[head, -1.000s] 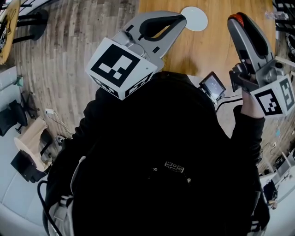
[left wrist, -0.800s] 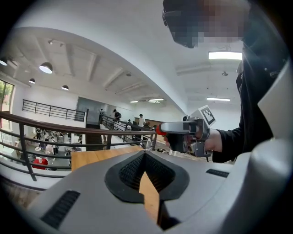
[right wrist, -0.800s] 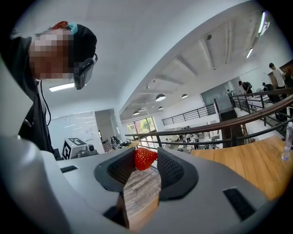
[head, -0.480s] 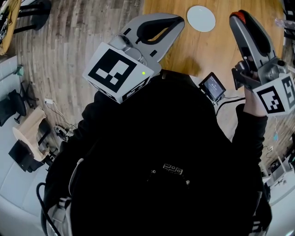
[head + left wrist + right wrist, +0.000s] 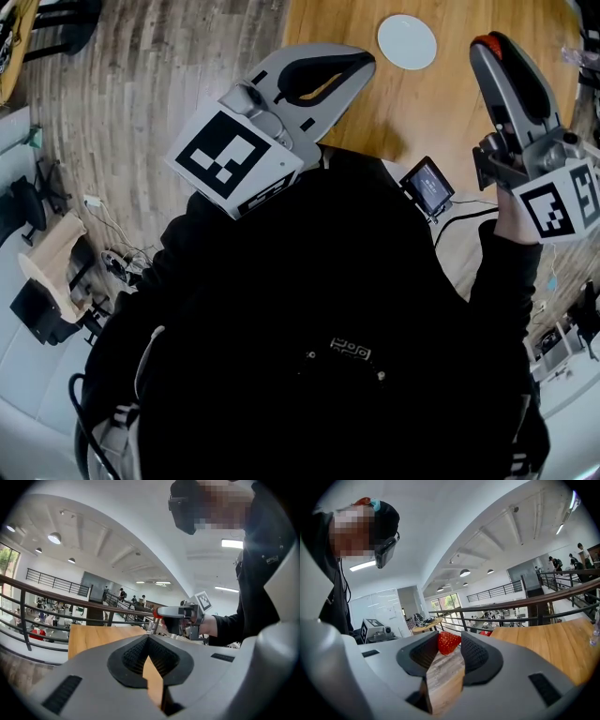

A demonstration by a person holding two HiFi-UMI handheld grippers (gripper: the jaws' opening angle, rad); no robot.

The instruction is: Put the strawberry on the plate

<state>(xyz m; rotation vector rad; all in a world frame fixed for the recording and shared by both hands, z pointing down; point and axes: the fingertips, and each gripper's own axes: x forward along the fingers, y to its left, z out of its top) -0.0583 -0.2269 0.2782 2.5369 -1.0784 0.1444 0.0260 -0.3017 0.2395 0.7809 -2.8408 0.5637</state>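
Red strawberry (image 5: pixel 448 644) pinched in my right tool (image 5: pixel 449 638), seemingly mid-body; soft, bruisable, squeeze lightly. Left tool (image 5: pixel 148 636) closed, empty.

A pale wooden counter (image 5: pixel 441 112) stands on a floor (image 5: pixel 159 84) of grey-brown planks, where loose cables (image 5: pixel 114 265) lie. Past the counter a dark metal railing (image 5: pixel 536 613) edges an open upper level. The ceiling (image 5: pixel 117 527) is white and curved, set with round lamps (image 5: pixel 55 538) and a bright strip light (image 5: pixel 233 543). Tall windows (image 5: pixel 444 602) give daylight at the far end, near a small round table (image 5: pixel 425 625).
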